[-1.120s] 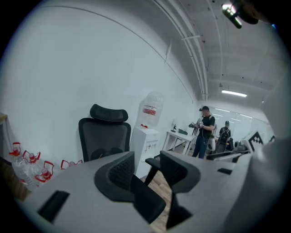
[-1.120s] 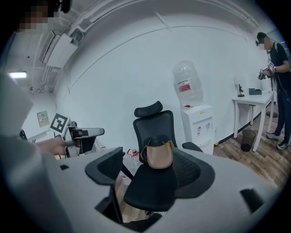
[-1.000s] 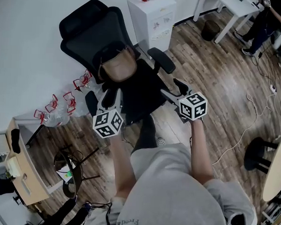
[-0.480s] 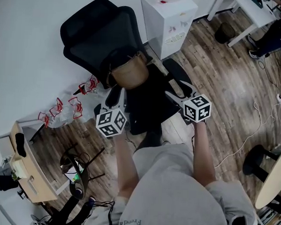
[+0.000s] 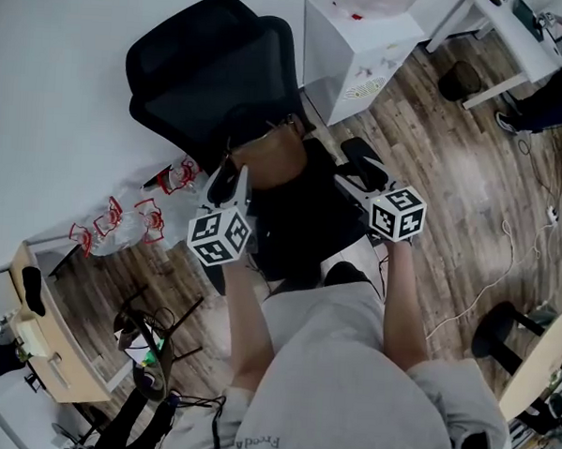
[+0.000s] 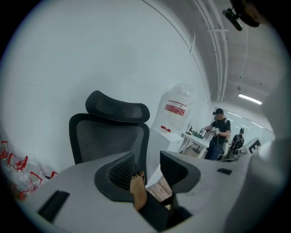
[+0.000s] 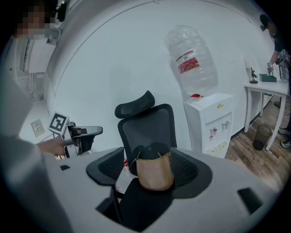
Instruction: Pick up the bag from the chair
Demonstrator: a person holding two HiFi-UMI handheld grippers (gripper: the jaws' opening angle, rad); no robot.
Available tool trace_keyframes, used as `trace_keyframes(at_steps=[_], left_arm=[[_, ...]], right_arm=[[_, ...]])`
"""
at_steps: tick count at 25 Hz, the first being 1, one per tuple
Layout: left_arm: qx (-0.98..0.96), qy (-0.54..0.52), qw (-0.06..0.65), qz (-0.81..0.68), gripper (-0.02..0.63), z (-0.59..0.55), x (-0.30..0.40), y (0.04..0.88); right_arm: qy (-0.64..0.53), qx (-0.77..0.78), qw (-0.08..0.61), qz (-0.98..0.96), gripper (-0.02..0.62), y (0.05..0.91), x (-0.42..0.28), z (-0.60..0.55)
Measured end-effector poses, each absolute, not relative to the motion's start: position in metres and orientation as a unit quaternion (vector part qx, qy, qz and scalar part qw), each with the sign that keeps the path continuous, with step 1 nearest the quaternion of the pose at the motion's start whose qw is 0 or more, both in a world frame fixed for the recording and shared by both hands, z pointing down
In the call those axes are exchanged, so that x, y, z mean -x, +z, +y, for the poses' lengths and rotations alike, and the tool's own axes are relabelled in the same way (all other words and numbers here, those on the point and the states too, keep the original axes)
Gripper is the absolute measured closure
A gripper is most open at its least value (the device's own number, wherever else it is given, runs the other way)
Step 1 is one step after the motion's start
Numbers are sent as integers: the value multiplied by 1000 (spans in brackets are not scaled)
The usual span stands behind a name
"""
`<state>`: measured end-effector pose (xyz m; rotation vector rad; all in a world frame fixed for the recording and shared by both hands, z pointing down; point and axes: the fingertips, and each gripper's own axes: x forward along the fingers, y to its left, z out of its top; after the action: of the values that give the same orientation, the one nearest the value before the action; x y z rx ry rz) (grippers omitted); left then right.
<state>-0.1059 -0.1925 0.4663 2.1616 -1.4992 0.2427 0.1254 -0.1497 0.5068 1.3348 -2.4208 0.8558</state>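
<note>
A tan bag (image 5: 268,158) leans upright against the back of a black office chair (image 5: 209,74), on its seat. In the right gripper view the bag (image 7: 154,172) shows between that gripper's two spread jaws, some way ahead. My right gripper (image 5: 357,179) is open over the seat's right armrest. The left gripper (image 5: 229,180) is open at the seat's left edge, close beside the bag. In the left gripper view the bag (image 6: 138,191) shows edge-on between the jaws, in front of the chair's mesh back (image 6: 108,136). Neither gripper holds anything.
A white water dispenser (image 5: 366,36) with a bottle (image 7: 191,59) stands right of the chair. Clear bottles with red handles (image 5: 121,222) lie on the floor by the left wall. A cable (image 5: 505,249) and a black stool (image 5: 501,329) are at the right. A person (image 6: 220,136) stands at a far desk.
Both grippers have moved in toward the chair; the left one has drawn up beside the bag. The bag has not moved on the seat.
</note>
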Motion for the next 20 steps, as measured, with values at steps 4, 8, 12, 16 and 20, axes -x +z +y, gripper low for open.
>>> trace_keyframes(at_steps=[4, 8, 12, 16, 20], left_arm=[[-786, 97, 263, -551, 437, -198, 112, 482], [-773, 103, 283, -559, 437, -194, 123, 501], [-751, 110, 315, -570, 437, -181, 131, 535], [-728, 120, 350, -577, 437, -171, 132, 579], [-714, 149, 370, -575, 437, -161, 130, 615]], right_arm=[[301, -447, 142, -830, 278, 518, -115, -161], [307, -433, 158, -833, 279, 528, -100, -173], [326, -416, 173, -831, 281, 554, -85, -174], [337, -406, 201, -825, 293, 590, -72, -182], [357, -379, 222, -825, 293, 629, -51, -183]])
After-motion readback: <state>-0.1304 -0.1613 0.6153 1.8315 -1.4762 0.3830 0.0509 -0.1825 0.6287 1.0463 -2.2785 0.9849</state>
